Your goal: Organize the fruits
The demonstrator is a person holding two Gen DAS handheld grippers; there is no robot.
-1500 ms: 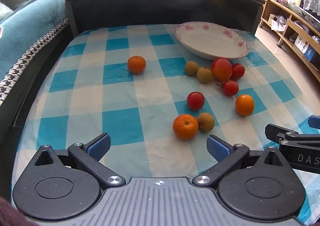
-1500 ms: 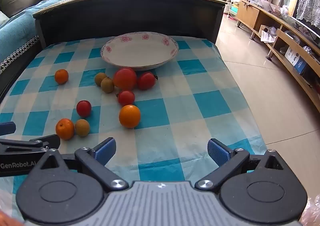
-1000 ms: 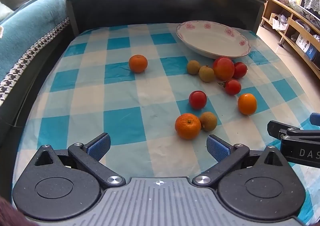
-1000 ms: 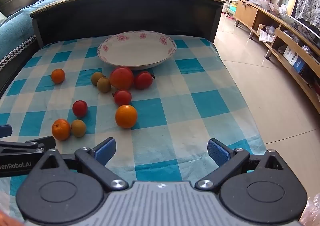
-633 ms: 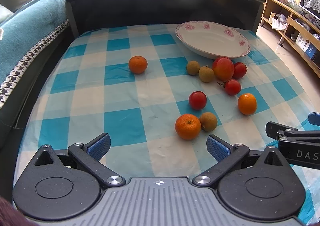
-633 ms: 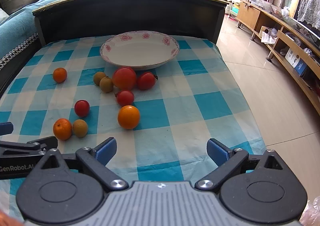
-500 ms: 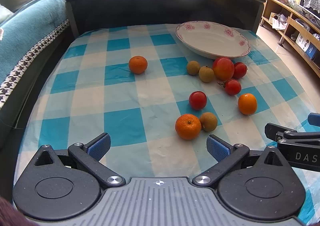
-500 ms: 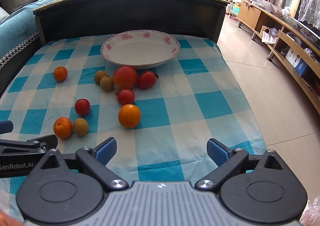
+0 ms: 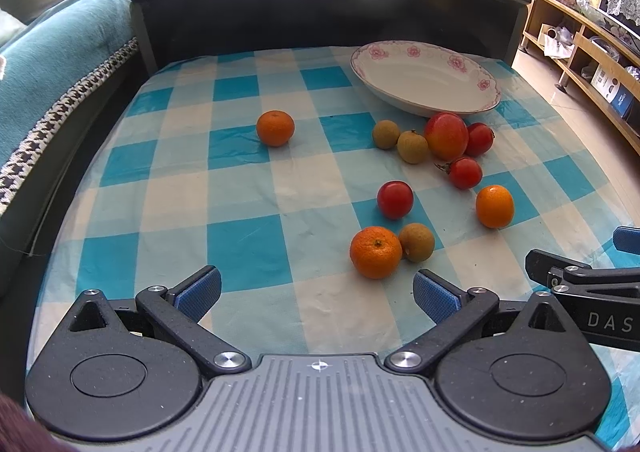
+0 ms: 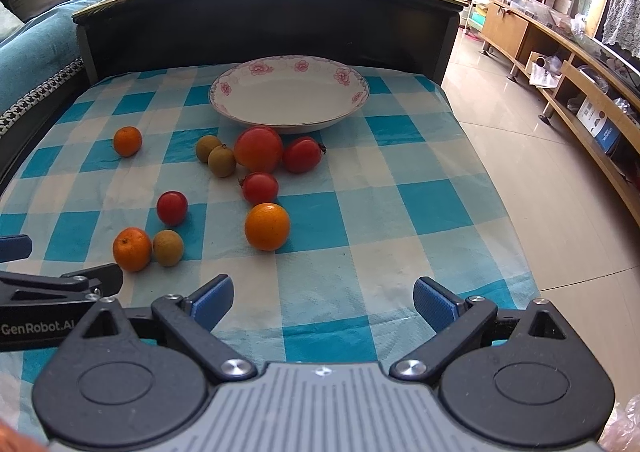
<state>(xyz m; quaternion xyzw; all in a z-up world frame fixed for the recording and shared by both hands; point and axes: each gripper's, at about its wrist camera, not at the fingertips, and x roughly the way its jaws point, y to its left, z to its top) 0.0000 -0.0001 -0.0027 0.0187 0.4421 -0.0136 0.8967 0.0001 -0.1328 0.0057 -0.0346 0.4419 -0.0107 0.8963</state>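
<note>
Several fruits lie loose on the blue-and-white checked cloth [image 9: 248, 244]. A white plate with pink flowers [image 9: 424, 76] stands empty at the back; it also shows in the right wrist view [image 10: 288, 92]. My left gripper [image 9: 316, 292] is open and empty, just short of an orange [image 9: 375, 251] and a brown longan [image 9: 416, 242]. My right gripper [image 10: 323, 300] is open and empty near the front edge, behind an orange [image 10: 267, 226]. Red tomatoes [image 10: 259, 187], a big red fruit [image 10: 258, 148] and two longans [image 10: 221, 160] lie in front of the plate. A lone orange [image 9: 275, 127] lies to the left.
A dark raised headboard-like wall [image 9: 320, 4] closes the back, with more fruit on top of it. A teal sofa [image 9: 52, 64] runs along the left. The cloth's right edge [image 10: 492, 188] drops to a tiled floor, with wooden shelves [image 10: 580, 84] beyond.
Both grippers have drifted slightly over the cloth and stay open. No fruit has moved.
</note>
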